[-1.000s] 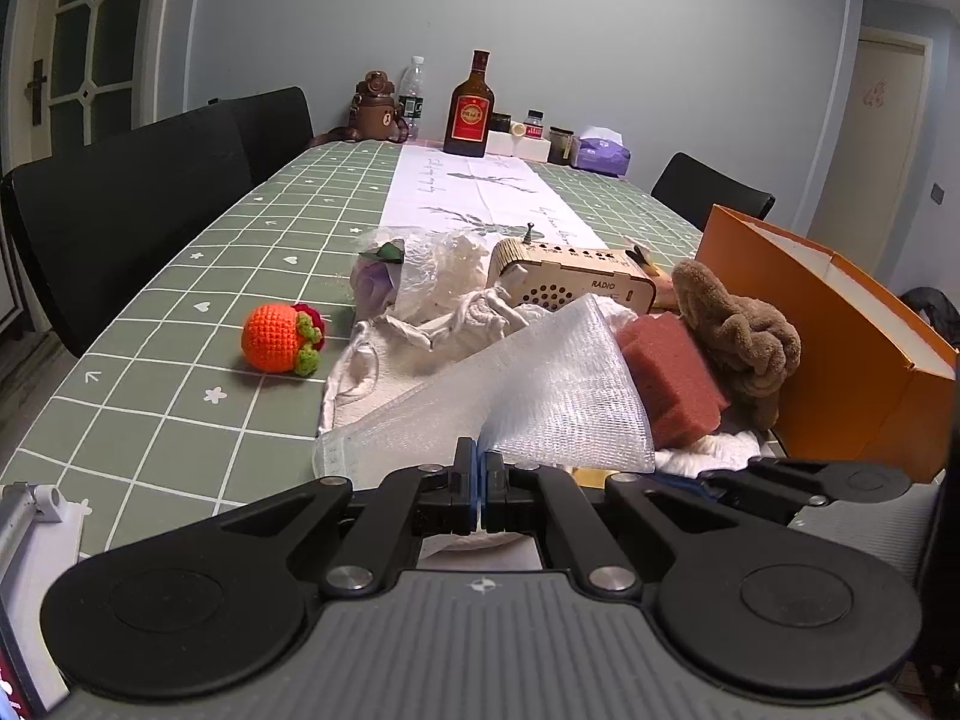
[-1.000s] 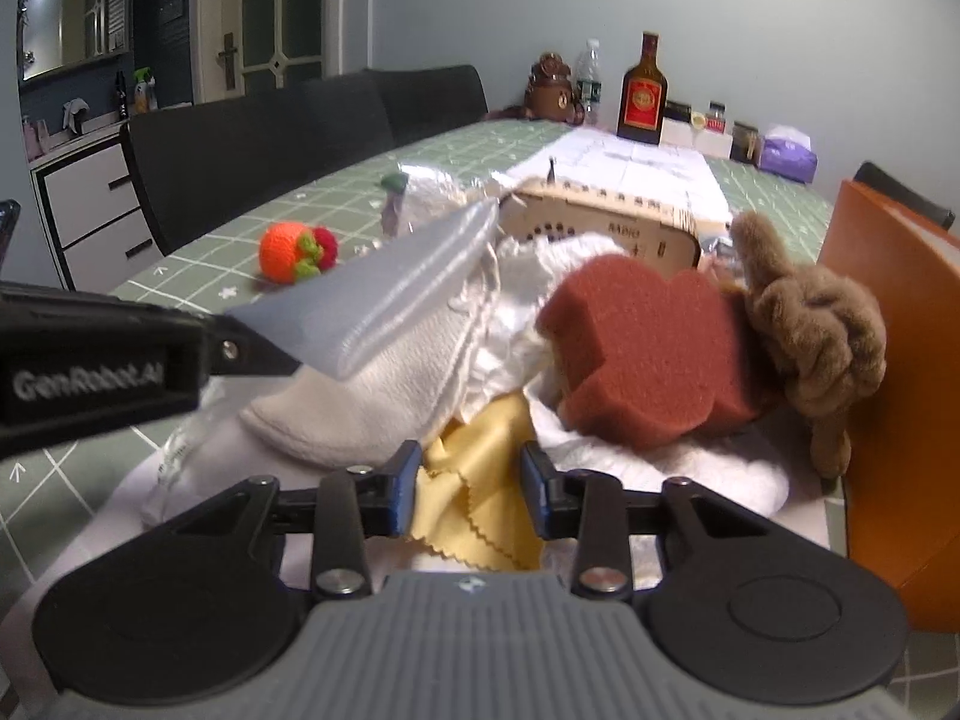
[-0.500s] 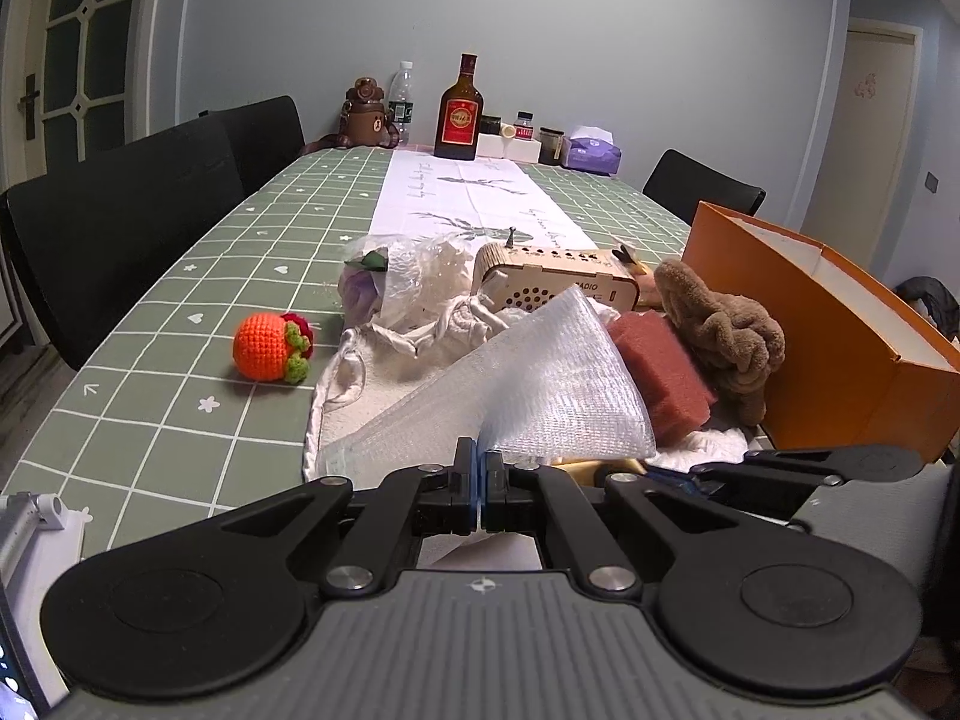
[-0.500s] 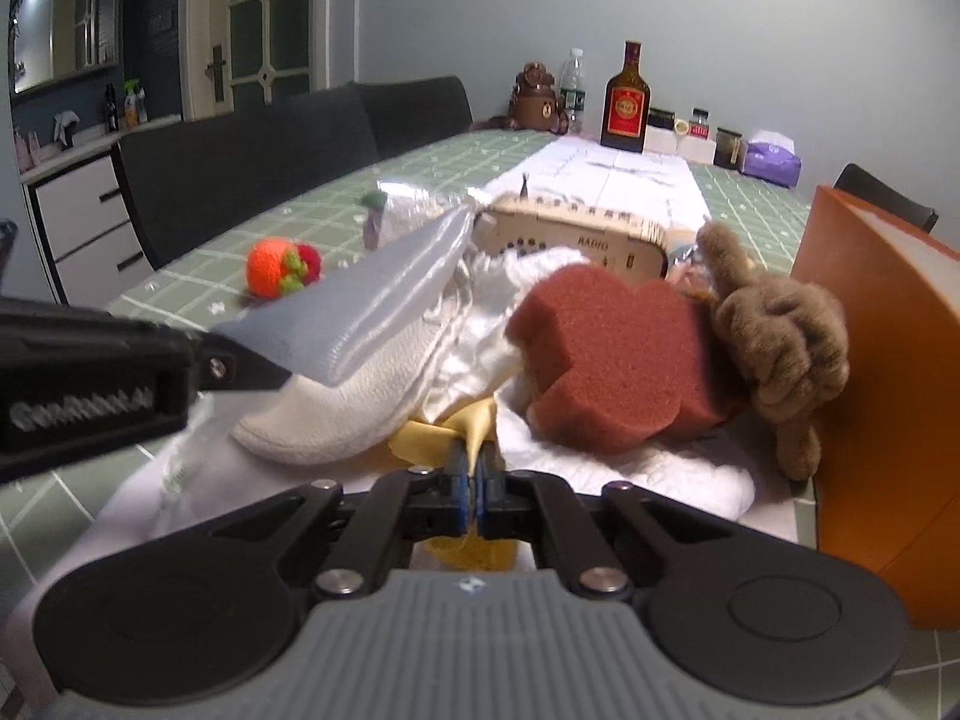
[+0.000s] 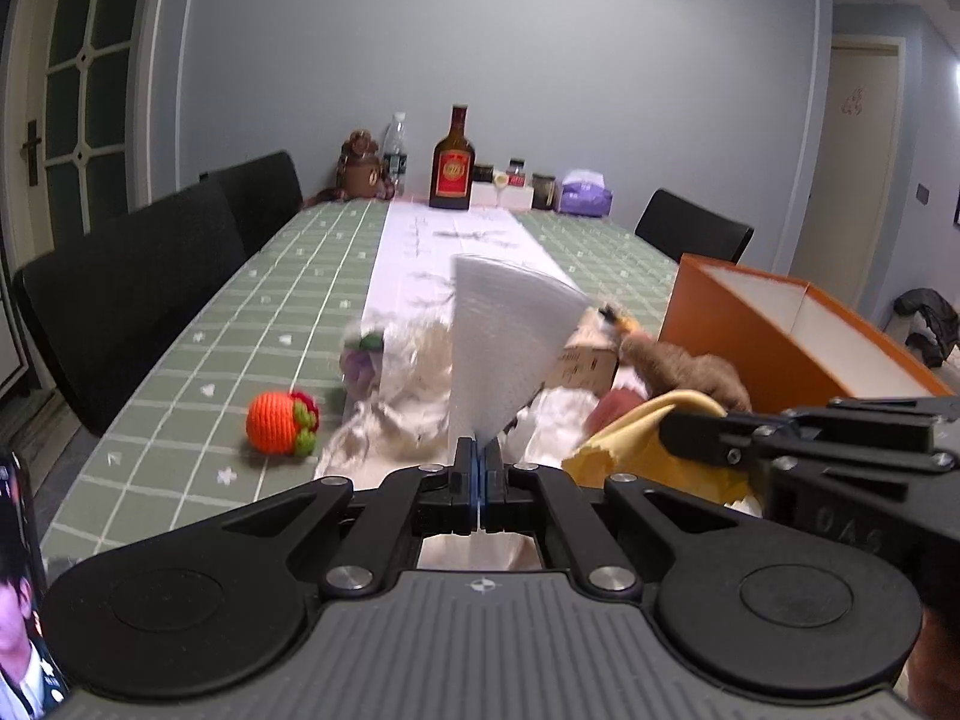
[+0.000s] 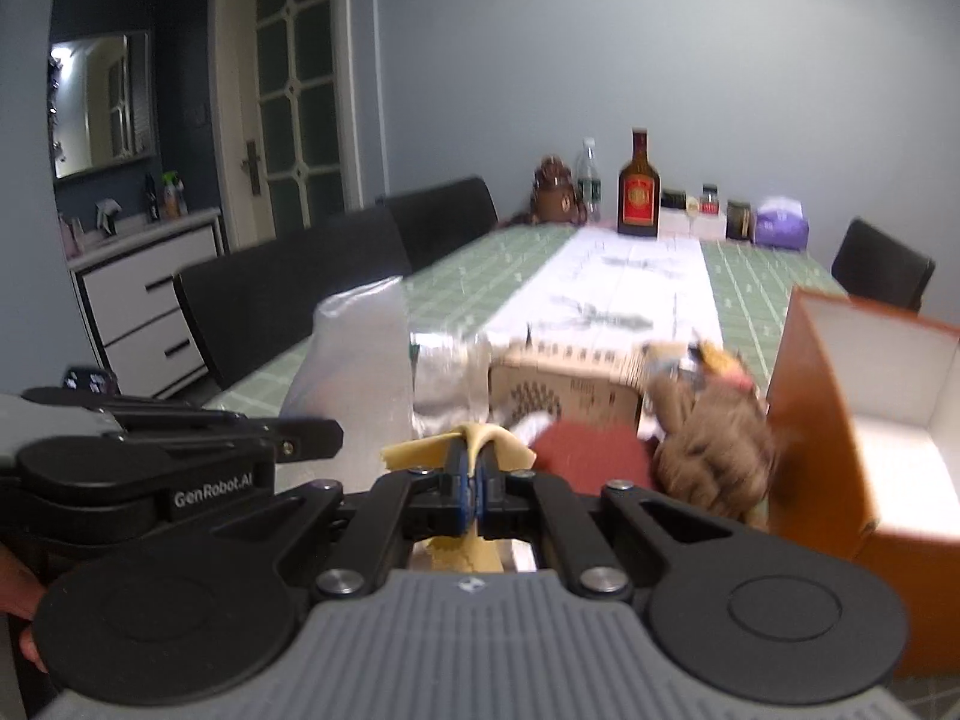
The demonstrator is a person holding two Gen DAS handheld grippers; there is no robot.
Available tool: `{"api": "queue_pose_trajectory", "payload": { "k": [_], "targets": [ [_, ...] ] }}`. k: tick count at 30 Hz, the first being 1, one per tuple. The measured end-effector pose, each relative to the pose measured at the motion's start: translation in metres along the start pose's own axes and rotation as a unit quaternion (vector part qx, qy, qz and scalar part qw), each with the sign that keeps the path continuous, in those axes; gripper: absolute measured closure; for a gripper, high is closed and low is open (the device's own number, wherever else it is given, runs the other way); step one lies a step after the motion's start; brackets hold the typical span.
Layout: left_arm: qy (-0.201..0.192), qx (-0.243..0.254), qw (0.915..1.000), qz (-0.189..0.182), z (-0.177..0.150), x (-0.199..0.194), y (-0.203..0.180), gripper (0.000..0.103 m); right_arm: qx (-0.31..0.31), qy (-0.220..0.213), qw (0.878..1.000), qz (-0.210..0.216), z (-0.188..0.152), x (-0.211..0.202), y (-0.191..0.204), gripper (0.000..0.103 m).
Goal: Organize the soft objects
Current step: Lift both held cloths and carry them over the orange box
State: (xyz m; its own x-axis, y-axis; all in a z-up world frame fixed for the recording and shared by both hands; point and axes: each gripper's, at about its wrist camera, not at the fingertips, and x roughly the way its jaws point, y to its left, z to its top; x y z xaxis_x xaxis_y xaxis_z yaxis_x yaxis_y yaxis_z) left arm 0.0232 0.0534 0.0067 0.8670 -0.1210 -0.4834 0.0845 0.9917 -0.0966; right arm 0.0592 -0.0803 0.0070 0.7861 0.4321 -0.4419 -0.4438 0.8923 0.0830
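Note:
My left gripper [image 5: 478, 461] is shut on a white foam sheet [image 5: 507, 348] that stands up above the pile. My right gripper [image 6: 472, 468] is shut on a yellow cloth [image 6: 498, 447], which also shows in the left wrist view as the yellow cloth [image 5: 645, 426] beside the right gripper's body. On the green table lie a red sponge [image 6: 591, 450], a brown plush toy [image 6: 711, 441], white cloths [image 5: 408, 420] and a crocheted orange toy [image 5: 281, 423].
An open orange box [image 6: 840, 396] stands at the right of the pile. A wooden radio [image 6: 564, 381] lies behind the sponge. Bottles, jars and a tissue pack [image 5: 585, 198] stand at the far end. Black chairs [image 5: 138, 276] line the left side.
The right gripper closed on the yellow cloth and rose with it. The left gripper lifted the foam sheet, which now stands upright instead of lying over the pile.

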Motion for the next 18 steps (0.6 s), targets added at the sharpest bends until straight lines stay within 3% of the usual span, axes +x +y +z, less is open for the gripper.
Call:
{"api": "queue_pose_trajectory", "payload": {
  "k": [9, 13, 18],
  "targets": [
    [-0.040, 0.018, 0.9987, -0.025, 0.028, -0.023, -0.022, 0.103, -0.004, -0.047, 0.999, 0.008, 0.032, -0.034, -0.014, 0.103],
    [-0.038, 0.025, 0.9979, -0.046, 0.038, -0.018, -0.040, 0.103, -0.009, -0.050, 0.999, 0.005, 0.043, -0.043, -0.024, 0.103],
    [-0.014, 0.017, 0.9955, -0.092, 0.054, -0.002, -0.062, 0.103, -0.034, -0.043, 0.998, -0.029, 0.058, -0.051, -0.042, 0.103]
  ]
}}
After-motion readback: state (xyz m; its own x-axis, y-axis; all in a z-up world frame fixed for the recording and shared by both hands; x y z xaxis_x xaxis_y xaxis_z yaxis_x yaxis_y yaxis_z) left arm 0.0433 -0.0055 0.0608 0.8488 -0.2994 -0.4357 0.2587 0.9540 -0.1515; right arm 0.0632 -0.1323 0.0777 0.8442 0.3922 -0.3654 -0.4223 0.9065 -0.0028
